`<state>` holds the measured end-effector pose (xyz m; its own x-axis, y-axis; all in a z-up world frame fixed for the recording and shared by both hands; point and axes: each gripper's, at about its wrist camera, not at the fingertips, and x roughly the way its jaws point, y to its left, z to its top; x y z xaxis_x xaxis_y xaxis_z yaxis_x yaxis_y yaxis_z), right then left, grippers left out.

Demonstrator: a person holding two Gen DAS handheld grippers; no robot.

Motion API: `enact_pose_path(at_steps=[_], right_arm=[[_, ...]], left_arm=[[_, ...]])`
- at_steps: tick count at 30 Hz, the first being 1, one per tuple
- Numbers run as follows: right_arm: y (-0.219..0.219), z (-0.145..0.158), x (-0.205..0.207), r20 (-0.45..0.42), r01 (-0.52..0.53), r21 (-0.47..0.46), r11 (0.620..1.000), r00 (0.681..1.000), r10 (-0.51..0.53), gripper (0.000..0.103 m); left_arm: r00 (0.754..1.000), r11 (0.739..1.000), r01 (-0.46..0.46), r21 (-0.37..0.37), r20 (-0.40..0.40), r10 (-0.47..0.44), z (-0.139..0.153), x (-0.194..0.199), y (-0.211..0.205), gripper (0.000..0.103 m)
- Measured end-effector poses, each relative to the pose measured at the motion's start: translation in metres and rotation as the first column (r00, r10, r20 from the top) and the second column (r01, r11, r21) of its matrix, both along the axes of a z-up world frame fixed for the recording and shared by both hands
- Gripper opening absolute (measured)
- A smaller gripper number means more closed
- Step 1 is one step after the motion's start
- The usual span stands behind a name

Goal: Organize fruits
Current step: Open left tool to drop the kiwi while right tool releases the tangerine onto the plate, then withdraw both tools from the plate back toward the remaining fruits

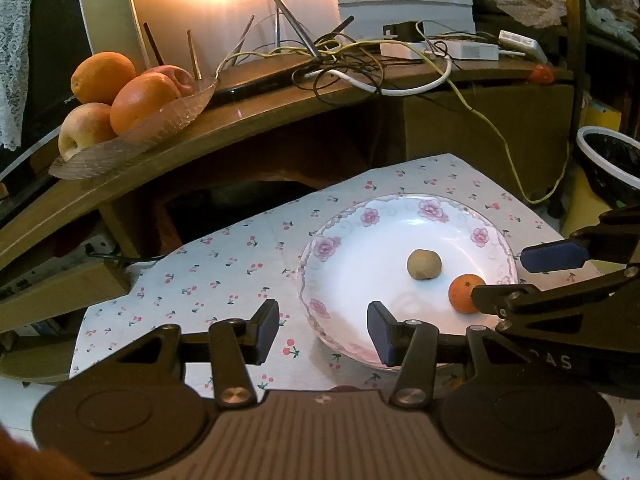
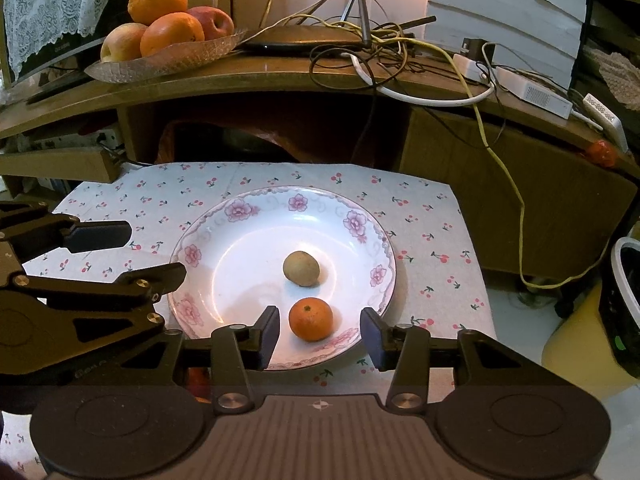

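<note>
A white plate with pink flowers [image 2: 240, 240] [image 1: 360, 240] lies on a cherry-print cloth. On it are a small tangerine [image 2: 311, 318] [image 1: 464, 292] and a small brownish-green fruit [image 2: 301, 269] [image 1: 424, 264]. My right gripper [image 2: 319, 334] is open, its fingers on either side of the tangerine at the plate's near rim, not touching it. My left gripper [image 1: 323, 330] is open and empty over the plate's left rim. Each gripper shows from the side in the other's view.
A glass dish [image 2: 168, 60] [image 1: 132, 144] with oranges and apples stands on the wooden shelf behind, beside a router and tangled cables [image 2: 384, 52]. A white-rimmed bin [image 2: 624, 304] stands at the right. The cloth [image 2: 432, 240] ends near the shelf front.
</note>
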<state>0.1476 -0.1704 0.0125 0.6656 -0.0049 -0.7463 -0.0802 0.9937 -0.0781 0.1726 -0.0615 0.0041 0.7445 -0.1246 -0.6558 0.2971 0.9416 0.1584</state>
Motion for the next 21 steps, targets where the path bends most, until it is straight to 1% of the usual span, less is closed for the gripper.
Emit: enact_pose_path(at_steps=[10,21], right_arm=[[0.004,0.000,-0.004,-0.004,-0.004,-0.006,1.000,1.000,0.004,0.046],[0.012,0.000,-0.009,-0.010,-0.022,-0.013,1.000,1.000,0.022,0.047]], left_arm=[[1.000,1.000,0.004,0.005,0.005,-0.004,0.003,-0.004,0.006,0.055],[1.000,1.000,0.002,0.025,0.000,-0.002,0.001,-0.017,0.024,0.055]])
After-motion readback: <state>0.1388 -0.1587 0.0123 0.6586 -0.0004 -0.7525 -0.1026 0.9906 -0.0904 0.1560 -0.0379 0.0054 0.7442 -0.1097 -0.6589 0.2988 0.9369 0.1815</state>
